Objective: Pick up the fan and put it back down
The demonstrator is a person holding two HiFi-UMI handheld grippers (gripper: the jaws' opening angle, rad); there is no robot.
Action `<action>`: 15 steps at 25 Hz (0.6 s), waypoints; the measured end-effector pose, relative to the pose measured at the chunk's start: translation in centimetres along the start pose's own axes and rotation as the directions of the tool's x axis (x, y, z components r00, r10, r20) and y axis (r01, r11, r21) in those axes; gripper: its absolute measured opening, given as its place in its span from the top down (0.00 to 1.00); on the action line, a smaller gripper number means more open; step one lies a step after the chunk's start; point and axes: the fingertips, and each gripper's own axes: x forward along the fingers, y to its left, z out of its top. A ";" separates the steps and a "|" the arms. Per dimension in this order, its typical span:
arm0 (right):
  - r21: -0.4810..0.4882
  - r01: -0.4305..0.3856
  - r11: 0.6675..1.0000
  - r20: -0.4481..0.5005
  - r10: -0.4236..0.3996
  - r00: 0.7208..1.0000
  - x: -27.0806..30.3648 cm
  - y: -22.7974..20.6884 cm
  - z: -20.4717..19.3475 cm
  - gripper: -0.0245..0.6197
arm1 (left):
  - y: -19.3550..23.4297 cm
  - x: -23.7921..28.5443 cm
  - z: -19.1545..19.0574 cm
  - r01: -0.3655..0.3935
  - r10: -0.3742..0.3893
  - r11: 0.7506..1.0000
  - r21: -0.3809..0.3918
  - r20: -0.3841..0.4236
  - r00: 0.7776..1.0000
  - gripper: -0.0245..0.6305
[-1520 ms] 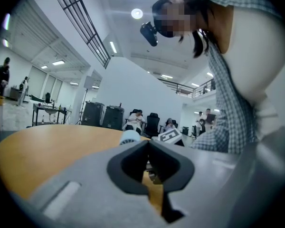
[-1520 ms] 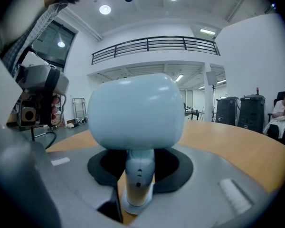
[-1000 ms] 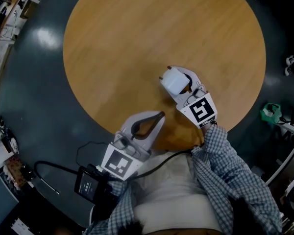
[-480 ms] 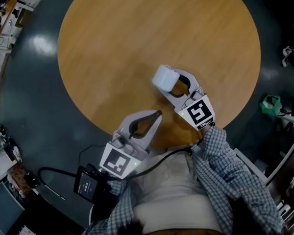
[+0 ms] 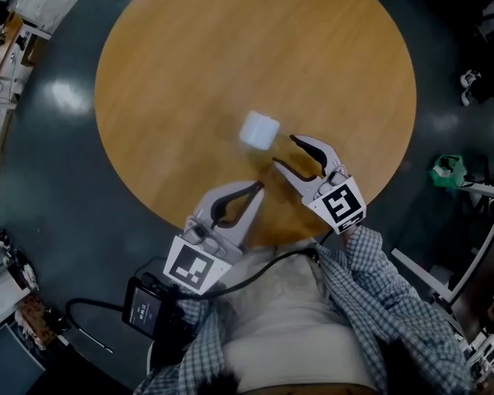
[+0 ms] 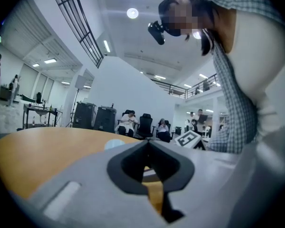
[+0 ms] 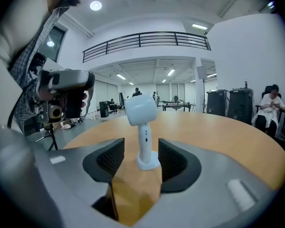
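**Fan released, standing free on the surface**

The right claw (image 5: 284, 151) has just been opening its jaws. It now gapes empty, drawn back from the fan (image 5: 258, 130), which stands alone near the middle of the surface (image 5: 189, 64), so the task looks done. The left claw (image 5: 258, 186) rests closed on nothing at the near edge. The head view shows clear wood between claw and fan; only the right gripper view shows the fan upright on its base.
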 end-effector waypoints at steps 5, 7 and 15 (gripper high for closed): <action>0.014 0.019 1.000 0.028 -0.020 0.999 -1.7 -0.3 2.2 0.66 | 0.0 -0.4 1.2 0.000 0.000 1.000 0.025 0.008 1.000 0.96; -0.008 0.033 0.999 0.048 -0.033 0.998 -2.3 -0.7 3.5 0.71 | 0.1 -0.3 1.9 0.001 -0.002 0.999 0.043 0.023 1.000 0.96; -0.020 0.114 0.993 0.185 -0.108 0.977 -4.6 -1.3 9.1 0.93 | 0.6 -0.7 3.7 -0.018 0.013 0.998 0.067 0.068 0.998 0.96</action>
